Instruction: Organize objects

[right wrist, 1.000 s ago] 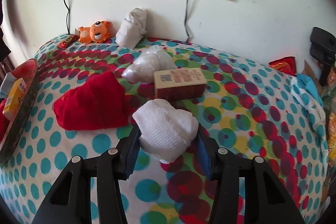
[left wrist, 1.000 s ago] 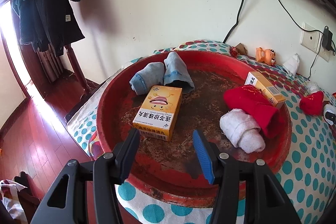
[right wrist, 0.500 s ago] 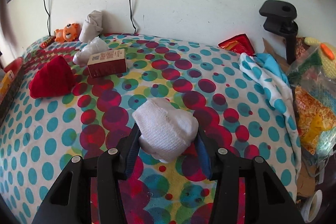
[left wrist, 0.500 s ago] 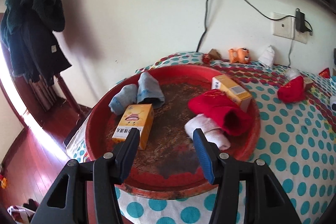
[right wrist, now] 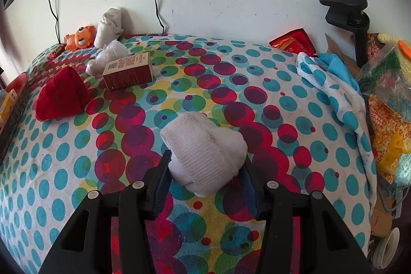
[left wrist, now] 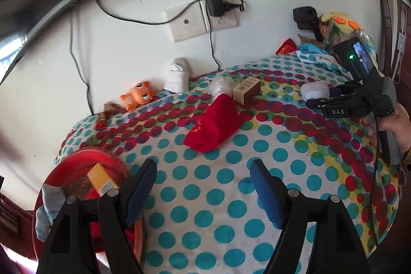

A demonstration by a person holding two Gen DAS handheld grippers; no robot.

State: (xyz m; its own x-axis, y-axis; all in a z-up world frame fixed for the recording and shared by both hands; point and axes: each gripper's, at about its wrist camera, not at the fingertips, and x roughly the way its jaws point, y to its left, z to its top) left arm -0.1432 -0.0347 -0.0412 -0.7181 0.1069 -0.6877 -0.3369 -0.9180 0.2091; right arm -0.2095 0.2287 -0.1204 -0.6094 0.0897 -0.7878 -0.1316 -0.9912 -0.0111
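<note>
My right gripper (right wrist: 205, 171) is shut on a rolled white sock (right wrist: 205, 153), held just above the spotted tablecloth (right wrist: 257, 84). The left wrist view shows that same gripper (left wrist: 319, 95) with the sock (left wrist: 314, 90) at the right, in a person's hand (left wrist: 395, 125). My left gripper (left wrist: 203, 186) hovers over the cloth, its jaws opening wide with nothing between them. Ahead of it lie a red sock (left wrist: 215, 125) (right wrist: 61, 94) and a brown box (left wrist: 246, 89) (right wrist: 128, 71). The red tray (left wrist: 77, 158) at lower left holds a yellow box (left wrist: 101, 179) and blue socks (left wrist: 48, 207).
Along the wall stand another rolled white sock (right wrist: 109, 27), an orange toy (right wrist: 79, 37) and a plastic-wrapped bundle (right wrist: 108, 55). A blue spotted cloth (right wrist: 331, 78), a red packet (right wrist: 292, 41), a black clamp (right wrist: 346, 9) and a bag of yarn items (right wrist: 390, 99) crowd the right edge.
My left gripper swung right, from over the red tray to over the spotted cloth, and its jaws spread wider. My right gripper carried the white sock rightward, then stayed put.
</note>
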